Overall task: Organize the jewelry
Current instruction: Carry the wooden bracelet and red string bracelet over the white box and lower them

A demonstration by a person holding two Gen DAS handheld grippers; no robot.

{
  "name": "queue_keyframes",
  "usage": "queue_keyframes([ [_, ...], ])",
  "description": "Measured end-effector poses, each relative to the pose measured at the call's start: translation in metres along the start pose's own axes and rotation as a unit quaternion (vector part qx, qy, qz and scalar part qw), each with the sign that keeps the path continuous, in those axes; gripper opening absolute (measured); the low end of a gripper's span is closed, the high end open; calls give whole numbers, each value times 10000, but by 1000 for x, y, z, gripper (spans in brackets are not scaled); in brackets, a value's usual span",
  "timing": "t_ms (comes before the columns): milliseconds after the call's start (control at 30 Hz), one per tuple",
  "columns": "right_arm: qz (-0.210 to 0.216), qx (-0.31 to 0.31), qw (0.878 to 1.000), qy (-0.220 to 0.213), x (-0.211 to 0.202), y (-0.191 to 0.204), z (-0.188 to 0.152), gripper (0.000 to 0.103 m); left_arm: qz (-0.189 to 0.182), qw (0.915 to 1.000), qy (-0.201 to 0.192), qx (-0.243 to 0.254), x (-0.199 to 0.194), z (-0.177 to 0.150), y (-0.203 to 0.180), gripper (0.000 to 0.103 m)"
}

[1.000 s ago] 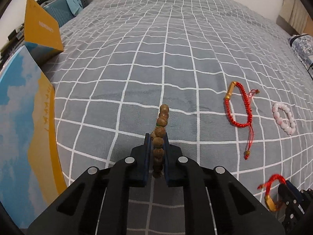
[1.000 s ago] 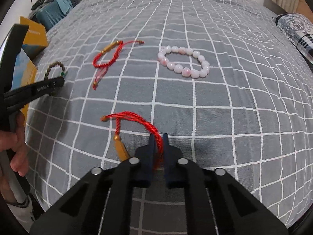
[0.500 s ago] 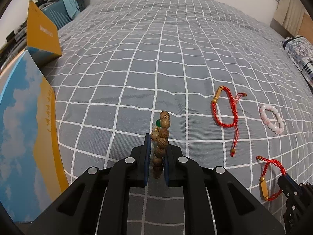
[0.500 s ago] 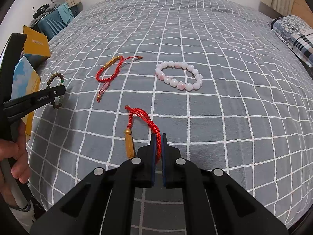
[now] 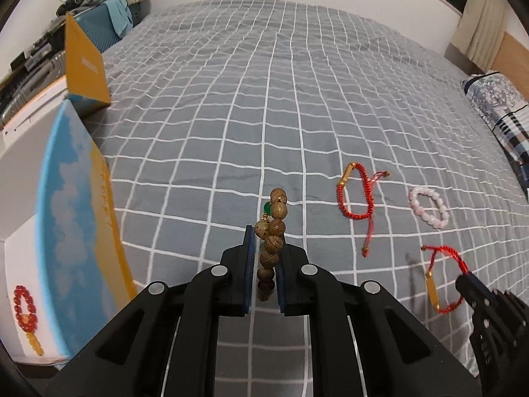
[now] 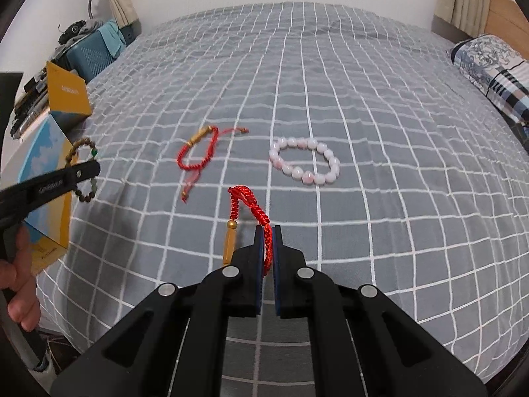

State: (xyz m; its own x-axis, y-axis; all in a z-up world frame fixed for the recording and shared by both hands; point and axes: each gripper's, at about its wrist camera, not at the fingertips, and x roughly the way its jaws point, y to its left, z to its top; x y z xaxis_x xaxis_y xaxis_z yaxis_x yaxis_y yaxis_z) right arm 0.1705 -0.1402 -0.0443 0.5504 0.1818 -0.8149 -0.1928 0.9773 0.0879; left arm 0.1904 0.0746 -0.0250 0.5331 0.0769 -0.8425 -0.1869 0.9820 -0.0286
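Left wrist view: grey checked bed (image 5: 231, 106), open box (image 5: 20, 231) (red beads inside, hidden from the right).
Left gripper (image 5: 264, 248) jaws clamp the wooden bracelet (image 5: 276, 218); right gripper (image 6: 268, 235) jaws pinch the red cord bracelet (image 6: 248, 198).

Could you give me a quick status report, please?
Left claw shut on wooden bead bracelet. Right claw shut on red cord bracelet. Nothing in the way.

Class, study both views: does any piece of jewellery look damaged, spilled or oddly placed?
Nothing stands out. The red cord bracelet and pink bead bracelet lie intact on the grey checked bedspread; none looks broken or scattered.
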Motion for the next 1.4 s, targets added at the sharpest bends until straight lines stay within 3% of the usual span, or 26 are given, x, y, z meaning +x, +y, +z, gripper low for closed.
queue_keyframes([
  [400, 44, -278, 9981, -546, -54, 64, 45, 4, 120, 9987, -472, -146, -85, 9, 46, 10],
  [733, 312, -862, 9914, -928, -82, 169, 67, 4, 508, 9942, -732, -598, -129, -1, 132, 11],
  [1133, 815, -1652, 9776, -1020, -83, 298, 53, 4, 889, 9865, -659, -1204, -142, -36, 241, 11],
  [1400, 1116, -1978, 9704, -818, -64, 354, 33, 4, 1054, 9816, -453, -1529, -132, -67, 291, 11],
])
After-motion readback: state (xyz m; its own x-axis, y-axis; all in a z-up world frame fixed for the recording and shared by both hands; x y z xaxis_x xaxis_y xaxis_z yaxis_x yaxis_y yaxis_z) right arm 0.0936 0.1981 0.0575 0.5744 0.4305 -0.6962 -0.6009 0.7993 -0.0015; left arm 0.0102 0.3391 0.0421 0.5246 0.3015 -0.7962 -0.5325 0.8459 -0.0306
